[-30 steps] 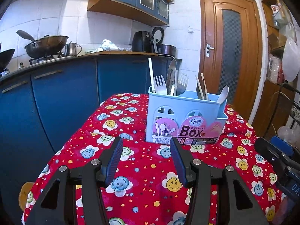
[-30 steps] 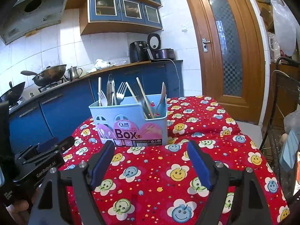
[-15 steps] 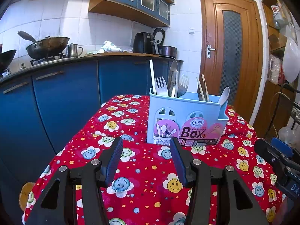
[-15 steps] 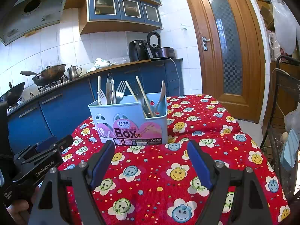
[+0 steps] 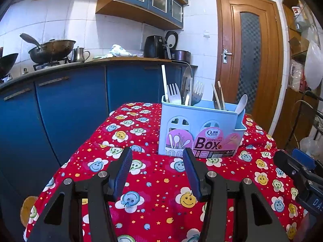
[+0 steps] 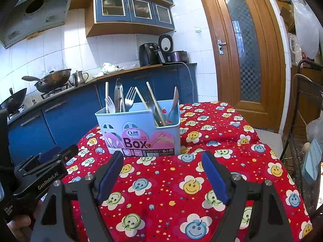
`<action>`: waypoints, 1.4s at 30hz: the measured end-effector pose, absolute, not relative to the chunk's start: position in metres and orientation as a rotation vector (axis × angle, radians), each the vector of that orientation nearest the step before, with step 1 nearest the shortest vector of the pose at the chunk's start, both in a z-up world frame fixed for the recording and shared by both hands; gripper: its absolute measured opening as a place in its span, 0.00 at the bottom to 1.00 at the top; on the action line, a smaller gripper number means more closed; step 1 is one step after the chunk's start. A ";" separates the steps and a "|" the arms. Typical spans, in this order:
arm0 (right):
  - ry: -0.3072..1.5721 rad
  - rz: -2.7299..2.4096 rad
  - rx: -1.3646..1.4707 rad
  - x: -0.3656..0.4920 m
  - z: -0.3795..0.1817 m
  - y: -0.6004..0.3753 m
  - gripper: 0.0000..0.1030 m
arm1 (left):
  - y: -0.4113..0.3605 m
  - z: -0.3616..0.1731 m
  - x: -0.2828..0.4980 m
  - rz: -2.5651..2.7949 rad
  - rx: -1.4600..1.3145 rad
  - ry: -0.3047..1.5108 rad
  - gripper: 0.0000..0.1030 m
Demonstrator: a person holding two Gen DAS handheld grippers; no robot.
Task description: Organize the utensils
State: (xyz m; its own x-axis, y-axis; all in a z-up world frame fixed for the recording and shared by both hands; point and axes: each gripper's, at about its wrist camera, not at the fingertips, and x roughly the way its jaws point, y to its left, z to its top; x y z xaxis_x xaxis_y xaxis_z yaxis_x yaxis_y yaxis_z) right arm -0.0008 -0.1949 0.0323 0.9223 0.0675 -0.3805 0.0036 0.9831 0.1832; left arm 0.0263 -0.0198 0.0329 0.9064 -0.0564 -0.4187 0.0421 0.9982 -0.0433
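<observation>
A pale blue utensil box (image 5: pixel 199 130) stands upright near the far edge of a table covered by a red smiley-flower cloth (image 5: pixel 157 183). Forks (image 5: pixel 174 94), metal tongs (image 5: pixel 186 85) and a white straw sit in its left compartment; chopsticks (image 6: pixel 150 102) and a spoon (image 5: pixel 241 104) lean in the right, apparently sorted by kind. The left gripper (image 5: pixel 157 173) and right gripper (image 6: pixel 162 178) hover short of the box, jaws spread wide, holding and touching nothing. The tongs' arms look nearly closed.

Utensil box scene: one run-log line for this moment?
left gripper: open, empty | right gripper: open, empty | utensil box: upright on tablecloth, forks, chopsticks inside | contact: none
</observation>
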 end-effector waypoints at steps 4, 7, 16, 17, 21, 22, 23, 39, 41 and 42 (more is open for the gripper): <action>0.396 0.033 0.183 -0.001 0.032 -0.195 0.79 | -0.020 0.033 0.026 -0.051 -0.033 0.432 0.52; 0.396 0.033 0.184 -0.001 0.032 -0.195 0.79 | -0.020 0.033 0.027 -0.051 -0.033 0.433 0.52; 0.396 0.033 0.183 -0.001 0.032 -0.195 0.79 | -0.019 0.034 0.027 -0.051 -0.034 0.433 0.52; 0.396 0.033 0.183 -0.001 0.032 -0.195 0.79 | -0.019 0.034 0.027 -0.051 -0.034 0.432 0.52; 0.396 0.033 0.184 -0.001 0.032 -0.194 0.79 | -0.020 0.033 0.026 -0.051 -0.034 0.432 0.52; 0.396 0.033 0.184 -0.001 0.032 -0.194 0.79 | -0.019 0.033 0.026 -0.051 -0.034 0.432 0.52; 0.396 0.033 0.184 -0.001 0.032 -0.194 0.79 | -0.019 0.034 0.027 -0.051 -0.034 0.432 0.52; 0.404 0.040 0.190 0.000 0.030 -0.193 0.79 | -0.020 0.033 0.026 -0.051 -0.034 0.431 0.52; 0.414 0.045 0.195 0.000 0.027 -0.193 0.79 | -0.020 0.033 0.026 -0.051 -0.034 0.432 0.52; 0.421 0.046 0.197 0.001 0.025 -0.192 0.79 | -0.020 0.033 0.026 -0.051 -0.034 0.432 0.52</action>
